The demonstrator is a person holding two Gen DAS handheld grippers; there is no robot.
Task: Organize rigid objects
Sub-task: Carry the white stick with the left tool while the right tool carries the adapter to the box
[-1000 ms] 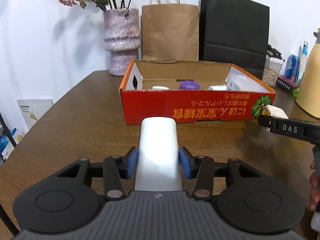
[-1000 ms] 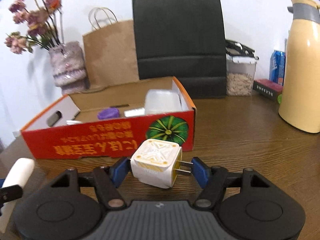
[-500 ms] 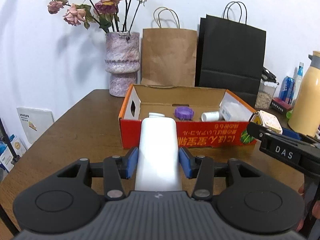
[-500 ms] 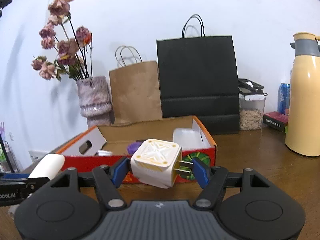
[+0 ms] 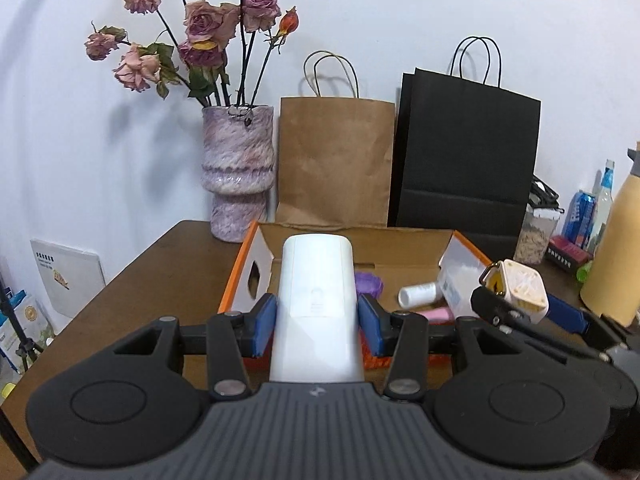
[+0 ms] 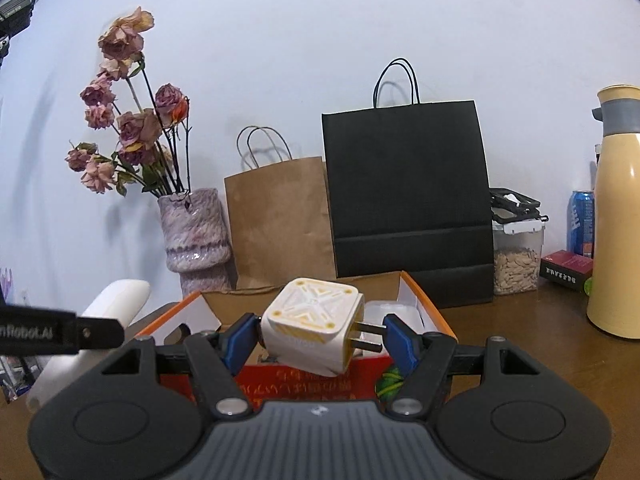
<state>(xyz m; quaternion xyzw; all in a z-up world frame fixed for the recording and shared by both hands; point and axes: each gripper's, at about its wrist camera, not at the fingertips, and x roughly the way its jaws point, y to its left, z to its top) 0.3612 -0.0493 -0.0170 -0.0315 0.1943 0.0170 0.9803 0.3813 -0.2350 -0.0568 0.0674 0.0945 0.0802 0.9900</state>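
My left gripper (image 5: pixel 318 330) is shut on a smooth white rounded case (image 5: pixel 316 304), held above the near edge of an open red-and-orange cardboard box (image 5: pixel 260 256). My right gripper (image 6: pixel 316 338) is shut on a white-and-yellow cube plug adapter (image 6: pixel 310 318), its two metal prongs against the right pad. That adapter (image 5: pixel 516 288) also shows at the right of the left wrist view. Inside the box lie a purple lid (image 5: pixel 368 282), a small white bottle (image 5: pixel 418 294) and a pink item (image 5: pixel 438 314).
Behind the box stand a purple vase of dried roses (image 5: pixel 238 184), a brown paper bag (image 5: pixel 334 160) and a black paper bag (image 5: pixel 466 152). To the right are a cream thermos (image 6: pixel 616 216), a seed-filled container (image 6: pixel 516 256), a blue can (image 6: pixel 580 220) and a dark red box (image 6: pixel 566 270).
Both grippers have risen with their objects and tipped upward, so the box sits lower in view and its inside shows more. The right gripper has come nearer the left.
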